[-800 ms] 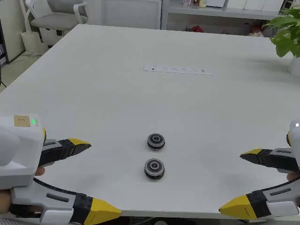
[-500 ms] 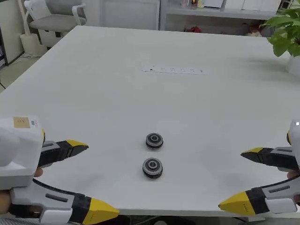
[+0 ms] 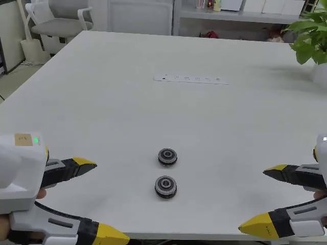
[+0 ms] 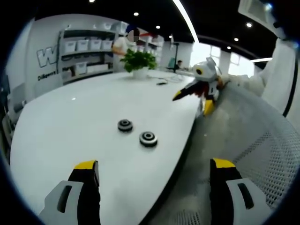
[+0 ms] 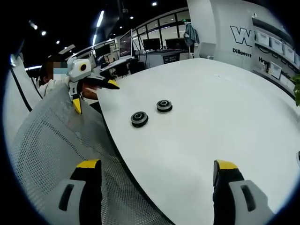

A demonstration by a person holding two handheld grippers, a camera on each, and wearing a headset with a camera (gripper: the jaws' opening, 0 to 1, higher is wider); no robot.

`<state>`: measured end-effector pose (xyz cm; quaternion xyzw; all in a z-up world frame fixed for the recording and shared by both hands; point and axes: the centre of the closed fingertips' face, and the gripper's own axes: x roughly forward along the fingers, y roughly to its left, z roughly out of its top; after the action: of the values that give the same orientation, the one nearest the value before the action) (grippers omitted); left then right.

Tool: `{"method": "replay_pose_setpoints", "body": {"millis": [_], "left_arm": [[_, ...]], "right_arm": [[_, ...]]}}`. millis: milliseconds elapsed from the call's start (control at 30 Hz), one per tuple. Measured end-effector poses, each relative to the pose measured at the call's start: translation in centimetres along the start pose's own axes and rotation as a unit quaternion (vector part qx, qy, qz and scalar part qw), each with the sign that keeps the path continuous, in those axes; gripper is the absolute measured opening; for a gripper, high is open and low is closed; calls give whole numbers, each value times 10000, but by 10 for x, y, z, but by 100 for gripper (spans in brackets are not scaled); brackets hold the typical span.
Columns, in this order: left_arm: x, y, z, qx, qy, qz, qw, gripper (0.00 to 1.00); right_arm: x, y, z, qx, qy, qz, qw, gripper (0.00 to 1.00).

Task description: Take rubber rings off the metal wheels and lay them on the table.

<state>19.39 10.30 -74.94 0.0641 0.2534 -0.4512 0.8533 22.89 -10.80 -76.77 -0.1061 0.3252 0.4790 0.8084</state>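
Two small metal wheels with black rubber rings lie flat near the front edge of the white table: the far wheel [image 3: 167,157] and the near wheel [image 3: 165,186]. They appear again in the left gripper view as the far wheel [image 4: 125,125] and near wheel [image 4: 148,138], and in the right gripper view as the far wheel [image 5: 164,105] and near wheel [image 5: 139,118]. My left gripper [image 3: 97,200] hangs open at the table's front left corner. My right gripper [image 3: 265,200] is open at the front right. Both hold nothing and stay well apart from the wheels.
A white power strip [image 3: 190,78] lies across the middle of the table [image 3: 127,102]. A potted plant [image 3: 311,35] stands at the far right edge. An office chair [image 3: 56,20] and shelving sit behind the table.
The head camera has tilted a little, so the whole scene has slid down in the picture. Both grippers stay open at the front edge and the wheels have not moved.
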Motion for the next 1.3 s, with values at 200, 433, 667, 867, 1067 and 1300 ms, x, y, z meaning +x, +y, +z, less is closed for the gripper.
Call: {"method": "replay_pose_setpoints", "body": {"millis": [200,433,667,867,1067,1300], "left_arm": [[1,-1,1,-21,-31,-45,10000,100],[1,-1,3,-138,-124,-85,9998,100],[2,-2,3,-134,-117,-130,9998,100],[2,-1,3,-132,-114,-109,9998,100],[2,-1,3,-91,-70,-103,9999,100],[0,0,6,-35,-110,-45,9999,100]], "right_arm": [[0,-1,0,36,-5,-7,10000,95],[1,-1,0,39,24,2,10000,95],[1,-2,-1,71,34,-8,10000,95],[1,0,3,125,-72,56,9999,95],[-1,-3,5,189,-132,-10,9997,95],[-1,-3,8,218,-215,16,9995,95]]}}
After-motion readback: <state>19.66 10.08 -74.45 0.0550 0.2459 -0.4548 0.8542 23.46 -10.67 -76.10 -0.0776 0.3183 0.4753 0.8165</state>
